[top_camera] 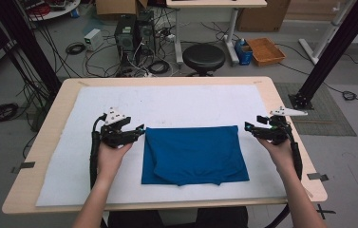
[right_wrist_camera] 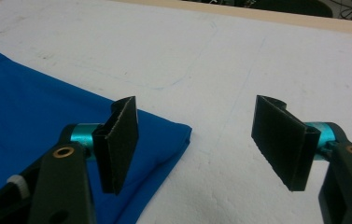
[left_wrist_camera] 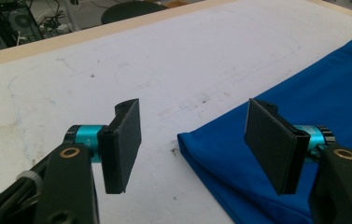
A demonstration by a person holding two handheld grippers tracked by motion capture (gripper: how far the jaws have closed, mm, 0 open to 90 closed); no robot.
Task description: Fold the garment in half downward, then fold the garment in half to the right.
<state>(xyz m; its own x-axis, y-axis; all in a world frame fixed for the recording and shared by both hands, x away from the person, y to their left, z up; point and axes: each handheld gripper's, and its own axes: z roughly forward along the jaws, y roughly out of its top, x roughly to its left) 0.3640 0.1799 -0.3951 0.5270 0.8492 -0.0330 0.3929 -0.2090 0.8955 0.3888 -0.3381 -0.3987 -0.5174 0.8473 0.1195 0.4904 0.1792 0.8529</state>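
- Claw states first: our left claw (top_camera: pixel 141 128) stands with its jaws wide apart and nothing between them, just off the far left corner of the blue cloth (top_camera: pixel 193 154).
- Our right claw (top_camera: pixel 249 127) is likewise spread and empty, just off the far right corner of the same cloth.
- We see the blue cloth, probably a T-shirt, lying flat on the white mat (top_camera: pixel 72 161) that covers the table (top_camera: pixel 43 137), nearer the person's edge than the far one.
- We judge the cloth already folded at least once: it forms a neat rectangle, with a doubled layer showing along its near edge.
- From the left gripper view, the cloth's corner (left_wrist_camera: pixel 183 140) sits below and between the jaws, not yet touched.
- From the right gripper view, the other corner (right_wrist_camera: pixel 185 133) lies likewise between the jaws, untouched.
- We reckon what is left is gripping both far corners and making a further fold toward the near edge.
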